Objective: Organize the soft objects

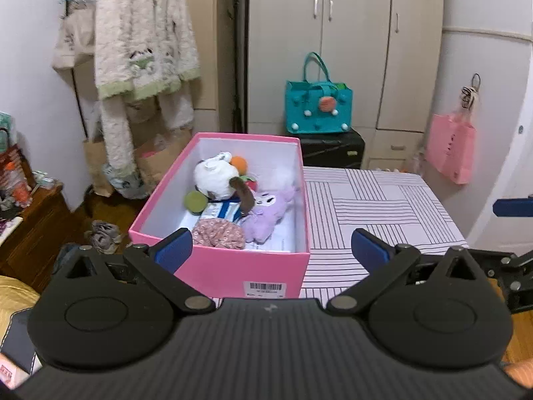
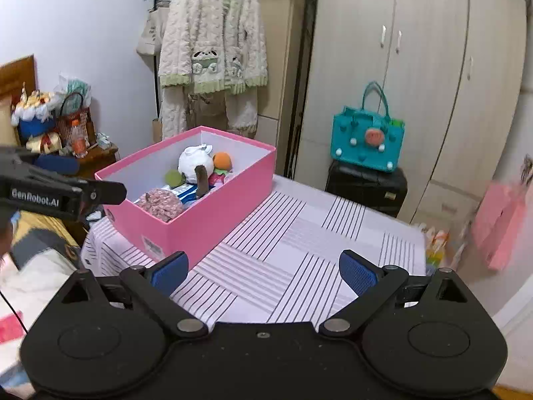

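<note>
Soft toys in the pink box [image 1: 213,266], both grippers released.
Left gripper [image 1: 271,250] faces the box's near wall; right gripper [image 2: 263,273] hovers over bare striped tablecloth [image 2: 299,233].

Plush toys [image 1: 230,196] in box [image 1: 233,266] on table [image 1: 383,206]

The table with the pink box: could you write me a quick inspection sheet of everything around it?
Surface: striped tablecloth over the table, bare beside the box.
Job's things: pink box open, holding a white plush, purple plush and floral fabric piece.
Clutter: nothing seen on the cloth.
Tongs: left tongs open, empty; right tongs open, empty.
Cables: thin black cord at the right view's left edge.
Surroundings: wardrobe, teal bag, hanging fluffy robe.
</note>
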Demonstrator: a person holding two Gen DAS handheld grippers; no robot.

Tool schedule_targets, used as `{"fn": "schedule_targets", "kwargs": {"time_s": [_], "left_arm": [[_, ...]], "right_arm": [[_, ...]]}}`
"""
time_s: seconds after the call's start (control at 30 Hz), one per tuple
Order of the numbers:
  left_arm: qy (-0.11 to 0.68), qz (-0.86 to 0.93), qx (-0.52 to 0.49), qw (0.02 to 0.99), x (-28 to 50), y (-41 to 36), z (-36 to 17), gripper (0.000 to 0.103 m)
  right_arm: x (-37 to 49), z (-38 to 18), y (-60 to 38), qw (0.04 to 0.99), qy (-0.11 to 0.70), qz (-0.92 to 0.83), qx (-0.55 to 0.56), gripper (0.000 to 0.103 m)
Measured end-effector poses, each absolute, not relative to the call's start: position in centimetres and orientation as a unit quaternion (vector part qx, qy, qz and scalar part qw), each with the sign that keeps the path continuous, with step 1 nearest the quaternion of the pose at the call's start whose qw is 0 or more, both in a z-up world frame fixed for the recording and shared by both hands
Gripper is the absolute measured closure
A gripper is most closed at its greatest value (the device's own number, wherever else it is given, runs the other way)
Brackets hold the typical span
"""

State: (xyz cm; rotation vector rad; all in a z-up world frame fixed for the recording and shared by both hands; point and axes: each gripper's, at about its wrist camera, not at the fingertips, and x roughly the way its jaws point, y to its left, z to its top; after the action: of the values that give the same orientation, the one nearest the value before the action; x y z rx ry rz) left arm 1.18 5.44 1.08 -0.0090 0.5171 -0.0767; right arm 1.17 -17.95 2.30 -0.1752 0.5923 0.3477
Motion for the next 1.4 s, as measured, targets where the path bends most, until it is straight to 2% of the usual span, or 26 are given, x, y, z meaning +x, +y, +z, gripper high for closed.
{"fn": "schedule_targets", "kwargs": {"time_s": [0.2, 0.33, 0.6, 1.4], "left_arm": [[0.225, -0.042, 0.019, 0.973, -0.2, 4.4, 0.4, 0.0], [0.233, -0.04, 0.046, 0.971, 0.6, 2.9, -0.3, 0.0], [0.231, -0.043, 0.01, 0.972, 0.9, 2.8, -1.2, 0.0], [0.198, -0.024, 0.037, 0.979, -0.6, 3.1, -3.2, 0.0]], "right_arm": [[-0.1, 1.5, -18.4, 0.951, 0.268, 0.141, -0.062, 0.004], [-0.6, 1.2, -18.4, 0.958, 0.254, 0.124, -0.051, 0.004], [-0.5, 0.5, -19.4, 0.96, 0.261, 0.099, -0.018, 0.004], [-4.0, -1.2, -17.9, 0.98, 0.189, 0.058, -0.037, 0.004]]}}
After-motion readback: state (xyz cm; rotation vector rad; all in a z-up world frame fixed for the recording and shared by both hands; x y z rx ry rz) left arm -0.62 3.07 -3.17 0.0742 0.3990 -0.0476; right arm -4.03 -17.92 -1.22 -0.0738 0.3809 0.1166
